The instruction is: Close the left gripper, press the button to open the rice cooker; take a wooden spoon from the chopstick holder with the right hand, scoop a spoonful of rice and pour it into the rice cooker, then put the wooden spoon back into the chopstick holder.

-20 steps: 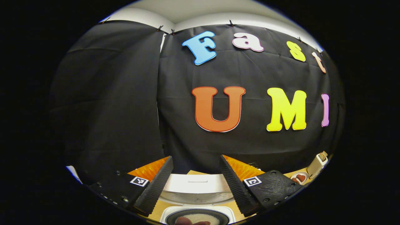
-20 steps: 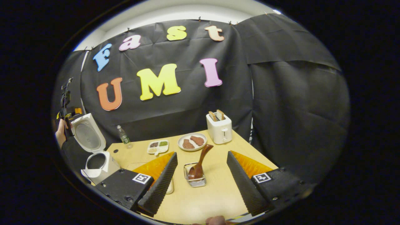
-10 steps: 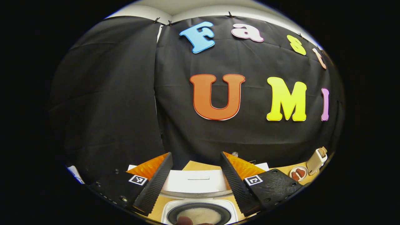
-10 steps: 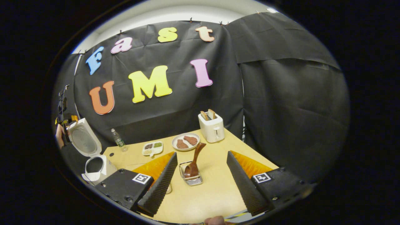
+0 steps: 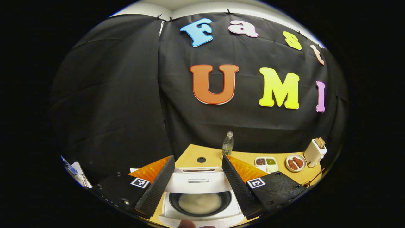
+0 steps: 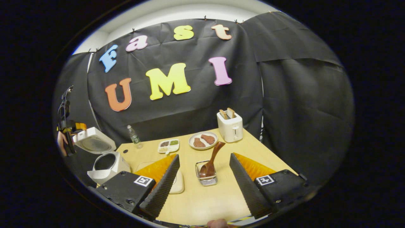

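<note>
The white rice cooker (image 5: pixel 202 212) lies below my open left gripper (image 5: pixel 198 157), framed by its two fingers. Its pot (image 5: pixel 200 202) holds white rice, and the lid (image 5: pixel 197 182) leans forward over the back rim. In the right gripper view the cooker (image 6: pixel 109 164) stands at the table's left edge with its lid (image 6: pixel 95 144) half lowered. The left gripper (image 6: pixel 70 126) and a hand (image 6: pixel 61 143) are behind it. The brown wooden spoon (image 6: pixel 212 158) stands in the wire chopstick holder (image 6: pixel 207 180), just ahead of my open right gripper (image 6: pixel 204 155), which holds nothing.
On the wooden table (image 6: pixel 205 199) stand a water bottle (image 6: pixel 134 136), a divided grain tray (image 6: pixel 168 146), a plate with two brown pieces (image 6: pixel 203 140) and a toaster with bread (image 6: pixel 230 128). A pale dish (image 6: pixel 177 186) sits half hidden behind my right gripper's left finger.
The cooker's lid has swung from upright to about half lowered. The left gripper view has tipped downward, bringing the table and the pot into sight. The right gripper shifted slightly and stays open.
</note>
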### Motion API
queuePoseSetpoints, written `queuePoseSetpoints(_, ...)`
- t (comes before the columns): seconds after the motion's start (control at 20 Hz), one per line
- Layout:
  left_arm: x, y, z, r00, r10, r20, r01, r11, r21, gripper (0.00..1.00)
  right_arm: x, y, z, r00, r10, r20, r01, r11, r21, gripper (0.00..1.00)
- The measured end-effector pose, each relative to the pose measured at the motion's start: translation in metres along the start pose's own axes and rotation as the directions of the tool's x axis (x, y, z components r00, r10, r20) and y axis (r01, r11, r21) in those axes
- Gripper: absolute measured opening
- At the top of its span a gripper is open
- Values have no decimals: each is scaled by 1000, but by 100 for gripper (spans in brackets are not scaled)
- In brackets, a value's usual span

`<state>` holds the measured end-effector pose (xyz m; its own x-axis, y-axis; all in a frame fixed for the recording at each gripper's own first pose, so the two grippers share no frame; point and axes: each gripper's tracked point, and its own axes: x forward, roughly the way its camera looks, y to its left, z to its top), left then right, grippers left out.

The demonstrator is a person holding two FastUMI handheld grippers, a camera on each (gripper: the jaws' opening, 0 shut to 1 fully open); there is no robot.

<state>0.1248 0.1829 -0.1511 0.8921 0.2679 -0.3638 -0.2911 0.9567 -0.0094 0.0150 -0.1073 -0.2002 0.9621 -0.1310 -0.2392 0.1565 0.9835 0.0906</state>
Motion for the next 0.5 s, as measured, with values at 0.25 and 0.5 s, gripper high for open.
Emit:
queuePoseSetpoints(0.25,-26,-11,-74,991,-23,-131,19,999,-31,96,-6,2,-6,1000,15,-19,-15,1000,-4,100)
queuePoseSetpoints(0.5,-26,-11,-125,973,-32,-227,23,999,-43,96,-14,11,-19,998,33,-56,-35,999,-20,100)
